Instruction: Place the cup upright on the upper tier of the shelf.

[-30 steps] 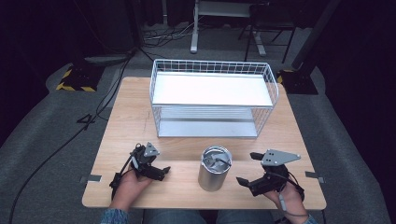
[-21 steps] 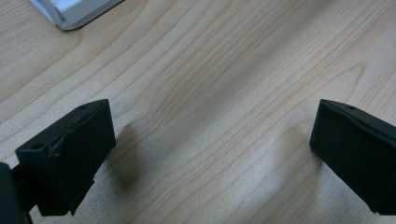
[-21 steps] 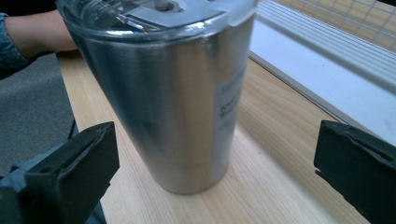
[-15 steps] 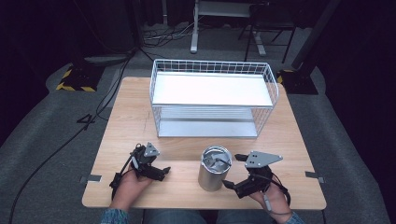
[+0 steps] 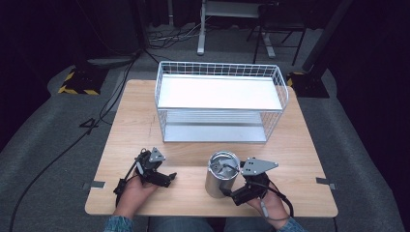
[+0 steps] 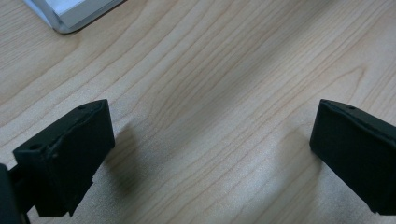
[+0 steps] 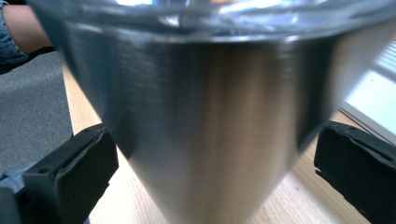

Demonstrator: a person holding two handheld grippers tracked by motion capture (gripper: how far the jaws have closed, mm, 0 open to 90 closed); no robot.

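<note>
Your table [image 5: 145, 116] carries a wire basket [image 5: 220, 101] at the far side and a steel cup [image 5: 221, 174] upright near the front edge. Your right gripper [image 5: 231, 193] sits against the cup, jaws spread wide to either side of it, not clamping. Your left gripper [image 5: 167, 178] rests well apart, jaws wide open over bare wood.

Steel cup [image 5: 221, 174] upright on table's near edge, right of centre.
</note>
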